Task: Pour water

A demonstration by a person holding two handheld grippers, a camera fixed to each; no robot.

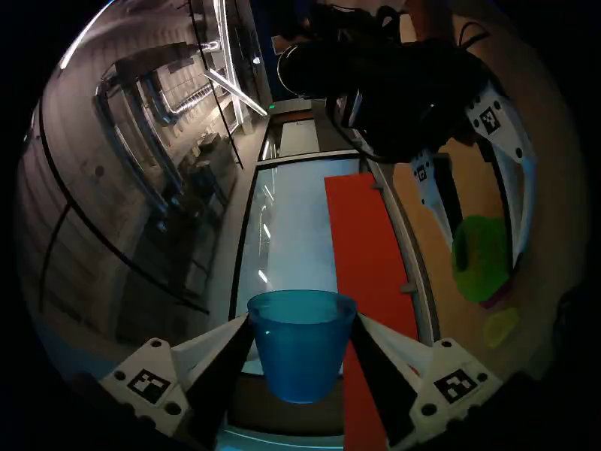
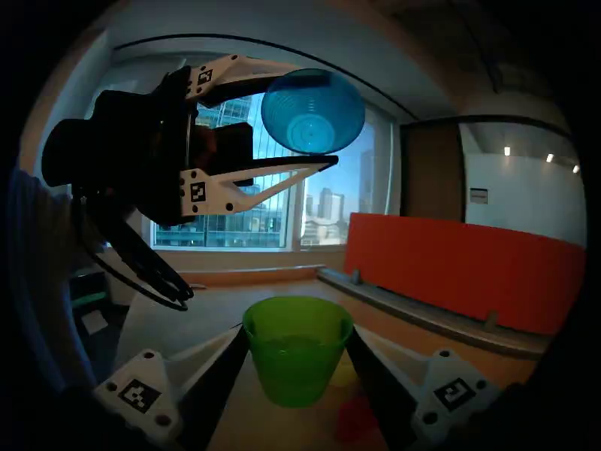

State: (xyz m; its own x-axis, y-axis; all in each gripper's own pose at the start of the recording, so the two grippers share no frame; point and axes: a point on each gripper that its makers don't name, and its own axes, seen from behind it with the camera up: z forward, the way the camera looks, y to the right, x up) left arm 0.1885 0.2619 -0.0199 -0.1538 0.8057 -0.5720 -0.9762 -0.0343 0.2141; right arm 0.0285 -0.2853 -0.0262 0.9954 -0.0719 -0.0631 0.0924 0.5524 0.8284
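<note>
In the left gripper view, my left gripper [image 1: 300, 331] is shut on a translucent blue cup [image 1: 302, 353] between its fingers. The right gripper view shows this left gripper [image 2: 315, 113] up high with the blue cup [image 2: 313, 111] tipped on its side, above and beyond the green cup. My right gripper [image 2: 298, 334] is shut on that translucent green cup [image 2: 298, 353], held upright low over the table; a liquid line seems to show inside. From the left gripper view, the right gripper [image 1: 484, 255] and green cup [image 1: 481, 259] sit at the right.
A wooden table [image 2: 225, 316] lies below, with a small yellow thing [image 2: 344, 372] and a red thing [image 2: 357, 417] behind the green cup. An orange partition [image 2: 466, 263] runs along the right and a large window [image 2: 255, 218] is at the back. A sleeve [image 2: 30, 286] is at the left.
</note>
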